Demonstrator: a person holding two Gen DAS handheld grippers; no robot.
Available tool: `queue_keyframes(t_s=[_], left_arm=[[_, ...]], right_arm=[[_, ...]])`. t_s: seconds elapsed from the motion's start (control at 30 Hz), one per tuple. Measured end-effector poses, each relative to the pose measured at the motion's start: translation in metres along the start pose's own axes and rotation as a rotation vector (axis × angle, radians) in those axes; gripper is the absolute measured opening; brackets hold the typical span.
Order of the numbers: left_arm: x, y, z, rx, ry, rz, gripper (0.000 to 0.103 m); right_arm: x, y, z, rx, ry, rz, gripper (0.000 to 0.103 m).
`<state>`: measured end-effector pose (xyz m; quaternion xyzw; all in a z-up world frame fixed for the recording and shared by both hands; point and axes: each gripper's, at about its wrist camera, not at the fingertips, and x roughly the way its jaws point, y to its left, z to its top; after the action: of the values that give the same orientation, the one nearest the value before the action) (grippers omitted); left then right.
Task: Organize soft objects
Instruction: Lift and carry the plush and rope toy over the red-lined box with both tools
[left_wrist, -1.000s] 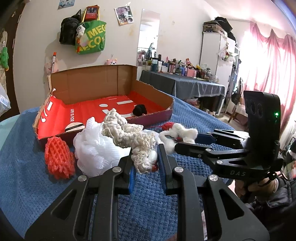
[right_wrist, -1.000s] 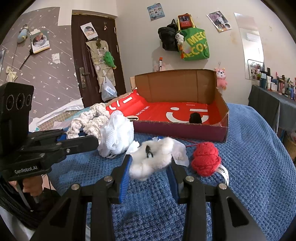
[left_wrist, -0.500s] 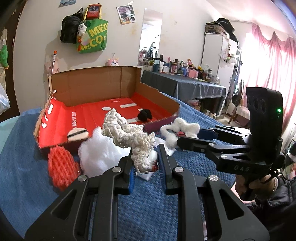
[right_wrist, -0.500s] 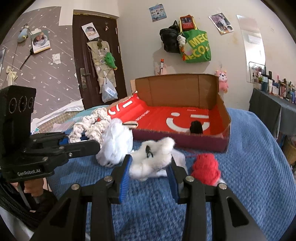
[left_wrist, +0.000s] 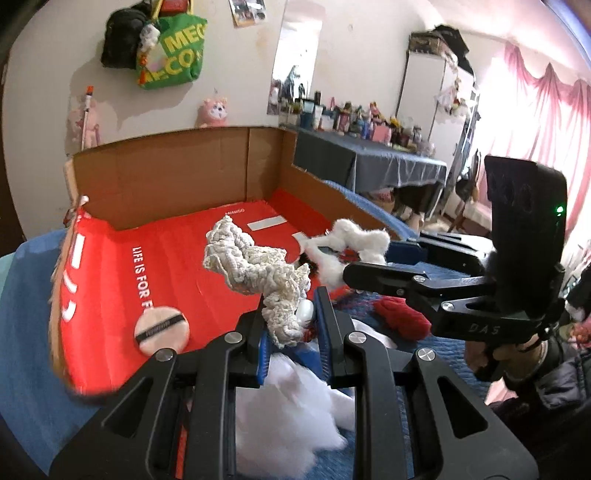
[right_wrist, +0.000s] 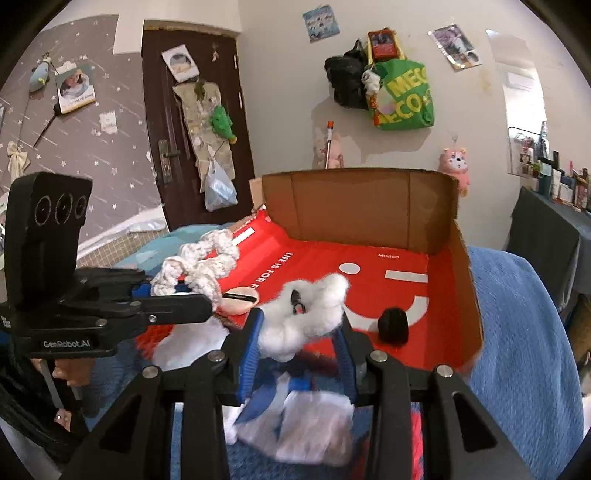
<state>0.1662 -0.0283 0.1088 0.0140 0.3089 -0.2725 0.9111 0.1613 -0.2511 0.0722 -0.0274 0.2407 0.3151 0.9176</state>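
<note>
Left wrist view: the left gripper (left_wrist: 291, 332) is clamped narrow on a cream crocheted piece (left_wrist: 255, 273), held in the air over the near edge of an open cardboard box (left_wrist: 177, 181). The box has a red floor with plenty of bare room; a pink powder puff (left_wrist: 161, 329) lies near its front left. The far and right walls stand up, the near side is low. White netting (left_wrist: 291, 417) lies under the jaws on a blue blanket (left_wrist: 29, 387), and a red knitted ball (left_wrist: 402, 321) sits to the right. The right gripper (left_wrist: 369, 258) reaches in from the right, level with the box.

Right wrist view: the right gripper (right_wrist: 299, 332) grips a fluffy white piece (right_wrist: 306, 314), raised over the box's (right_wrist: 369, 206) front edge. A small black object (right_wrist: 394, 326) rests on the red floor near the right wall. The left gripper (right_wrist: 184, 291) comes in from the left with the crocheted piece (right_wrist: 199, 262), a hand (right_wrist: 70, 373) below it. Behind are a dark door (right_wrist: 192, 122) and a green bag (right_wrist: 404, 99) hanging on the wall.
</note>
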Motion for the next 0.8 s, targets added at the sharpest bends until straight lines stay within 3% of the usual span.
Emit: queue_keyframes(t_s=[0.33, 0.47, 0.8], left_arm=[[0.061, 0.033, 0.015, 0.033, 0.173, -0.006, 0.020], [0.077, 0.043, 0.014, -0.001, 0.246, -0.042, 0.020], [0.091, 0.051, 0.014, -0.034, 0.320, -0.051, 0.020]], right_arm=[[0.058, -0.024, 0.019, -0.061, 0.168, 0.042, 0.040], [0.074, -0.028, 0.021, -0.085, 0.234, 0.051, 0.040], [0.100, -0.035, 0.018, -0.120, 0.346, 0.056, 0.040]])
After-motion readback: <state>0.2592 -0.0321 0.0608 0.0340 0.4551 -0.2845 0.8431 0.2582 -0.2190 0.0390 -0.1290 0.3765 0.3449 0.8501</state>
